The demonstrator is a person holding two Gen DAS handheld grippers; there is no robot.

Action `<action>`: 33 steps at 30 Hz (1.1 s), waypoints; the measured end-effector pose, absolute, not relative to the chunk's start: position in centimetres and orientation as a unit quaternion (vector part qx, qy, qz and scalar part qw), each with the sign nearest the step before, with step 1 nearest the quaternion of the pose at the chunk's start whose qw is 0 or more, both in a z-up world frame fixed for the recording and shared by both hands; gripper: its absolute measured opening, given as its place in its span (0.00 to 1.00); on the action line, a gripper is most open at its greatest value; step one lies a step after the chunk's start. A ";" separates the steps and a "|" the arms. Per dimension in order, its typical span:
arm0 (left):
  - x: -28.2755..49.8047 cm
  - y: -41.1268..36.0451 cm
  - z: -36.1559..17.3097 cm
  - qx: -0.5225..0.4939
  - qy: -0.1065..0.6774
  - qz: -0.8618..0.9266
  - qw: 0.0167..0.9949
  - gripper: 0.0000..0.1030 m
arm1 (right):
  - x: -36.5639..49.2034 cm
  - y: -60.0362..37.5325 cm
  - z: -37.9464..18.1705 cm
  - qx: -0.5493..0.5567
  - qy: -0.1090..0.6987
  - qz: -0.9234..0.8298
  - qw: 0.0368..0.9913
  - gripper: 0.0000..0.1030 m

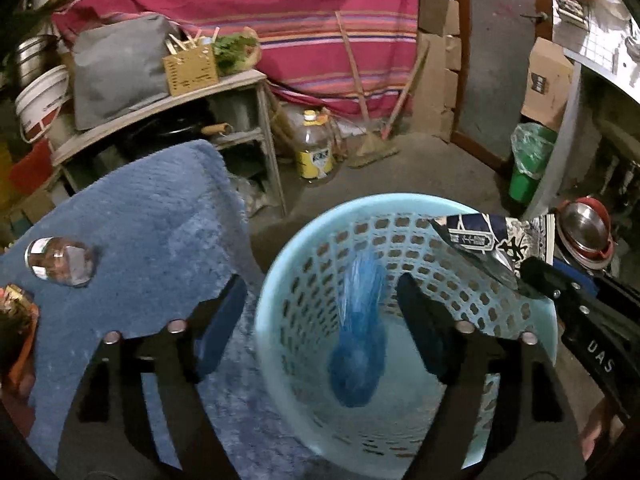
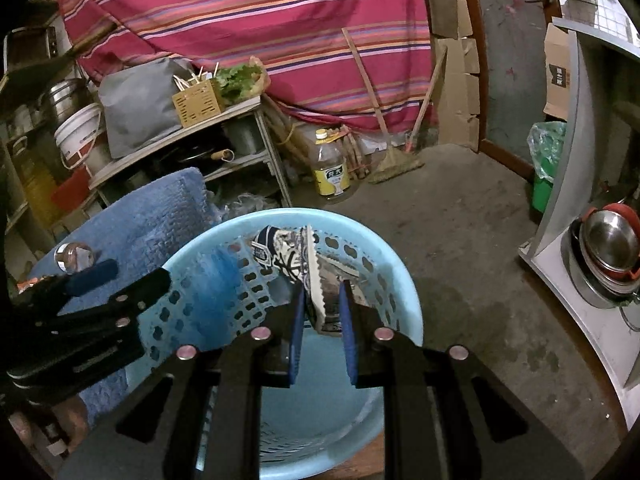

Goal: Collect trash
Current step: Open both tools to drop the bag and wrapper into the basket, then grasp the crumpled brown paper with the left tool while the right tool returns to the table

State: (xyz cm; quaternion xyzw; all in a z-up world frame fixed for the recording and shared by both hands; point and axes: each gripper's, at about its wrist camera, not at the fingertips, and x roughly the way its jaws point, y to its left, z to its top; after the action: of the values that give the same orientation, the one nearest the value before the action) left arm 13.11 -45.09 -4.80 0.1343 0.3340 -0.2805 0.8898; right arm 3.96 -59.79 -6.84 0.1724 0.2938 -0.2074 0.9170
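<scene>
A light blue perforated basket (image 1: 304, 232) (image 2: 360, 236) stands on the floor below both grippers. My left gripper (image 1: 320, 320) is open above its mouth. A blurred blue plastic bag (image 1: 358, 340) (image 2: 224, 280) hangs loose inside the basket between the spread fingers, and neither pad touches it. My right gripper (image 2: 320, 292) is shut on a blue-and-white printed wrapper (image 2: 304, 272) (image 1: 492, 236), held over the basket's far right rim. In the left wrist view the right gripper (image 1: 536, 276) comes in from the right. In the right wrist view the left gripper (image 2: 132, 276) shows at the left.
A blue towel-covered surface (image 1: 140, 220) left of the basket carries a glass jar (image 1: 60, 260) and an orange wrapper (image 1: 16, 308). Behind are a cluttered shelf (image 1: 240, 80), an oil bottle (image 1: 316, 148), a broom (image 1: 372, 148), a green lined bin (image 1: 528, 160) and metal bowls (image 1: 588, 232).
</scene>
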 end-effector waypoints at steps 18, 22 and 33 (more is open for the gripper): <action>14.7 -33.3 -2.2 0.091 0.304 -0.188 0.929 0.91 | 7.3 -56.1 -8.0 0.113 0.334 -0.243 0.904 0.73; 14.7 -29.5 -1.5 0.094 0.291 -0.167 0.937 0.94 | 7.3 -53.8 -6.6 0.095 0.312 -0.242 0.914 0.83; 15.5 -15.9 0.9 0.075 0.265 -0.097 0.956 0.95 | 10.6 -43.7 -2.8 0.063 0.276 -0.162 0.945 0.85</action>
State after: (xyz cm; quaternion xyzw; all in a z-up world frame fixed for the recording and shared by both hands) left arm 15.46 -15.90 0.88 0.0751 0.2652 -0.0973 0.9563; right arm 10.57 -43.70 -2.77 0.0626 0.2761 -0.1624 0.9452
